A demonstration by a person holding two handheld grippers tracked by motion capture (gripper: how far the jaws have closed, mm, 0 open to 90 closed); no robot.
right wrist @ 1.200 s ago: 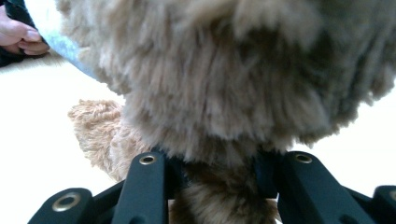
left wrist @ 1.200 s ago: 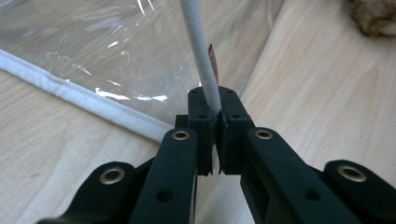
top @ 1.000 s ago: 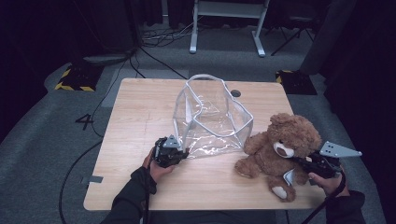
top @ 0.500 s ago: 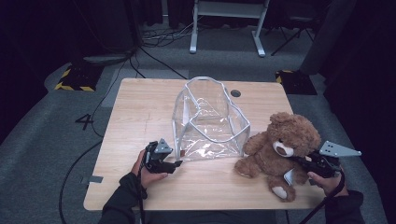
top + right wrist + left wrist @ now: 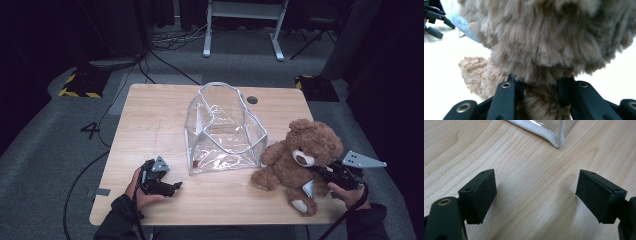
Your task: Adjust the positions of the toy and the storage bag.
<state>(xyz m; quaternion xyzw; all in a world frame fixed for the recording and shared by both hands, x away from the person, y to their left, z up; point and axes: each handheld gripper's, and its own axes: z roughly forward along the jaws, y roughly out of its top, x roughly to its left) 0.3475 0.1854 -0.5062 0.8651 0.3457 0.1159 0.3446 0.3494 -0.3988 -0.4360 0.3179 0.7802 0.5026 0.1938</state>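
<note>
The right hand-held gripper (image 5: 320, 176) clamped the teddy bear (image 5: 295, 162), which sat upright just left of it, facing the person. The left hand-held gripper (image 5: 172, 187) gaped wide, empty, near the clear bag (image 5: 225, 132) on the counter (image 5: 150, 120).

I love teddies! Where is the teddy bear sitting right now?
In the high view the teddy bear sits on the right side of the wooden table, just right of the clear plastic bag, with the right gripper clamped on it.
</note>
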